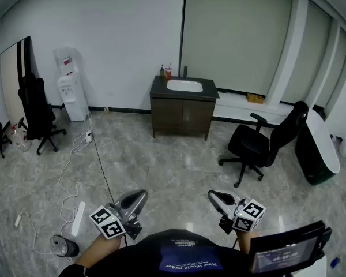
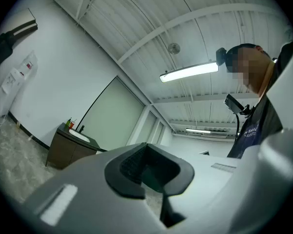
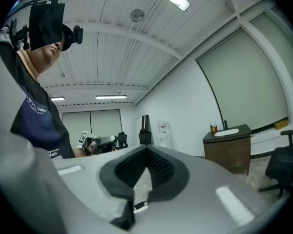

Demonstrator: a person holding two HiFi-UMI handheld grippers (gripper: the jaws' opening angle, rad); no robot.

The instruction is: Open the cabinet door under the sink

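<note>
I hold my left gripper [image 1: 139,196] and right gripper [image 1: 213,195] low and near my body, each with its jaws pressed together on nothing, as I judge no work is within reach. The sink cabinet [image 1: 181,115] stands well apart at the far wall. Both its doors are closed and its contents hidden. Its basin [image 1: 184,86] looks empty. A bottle [image 1: 162,71] and a red cup [image 1: 168,72] sit at the counter's far left corner.

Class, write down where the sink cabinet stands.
In the head view, the sink cabinet stands centrally against the far wall, between the water dispenser at left and the black office chair.
</note>
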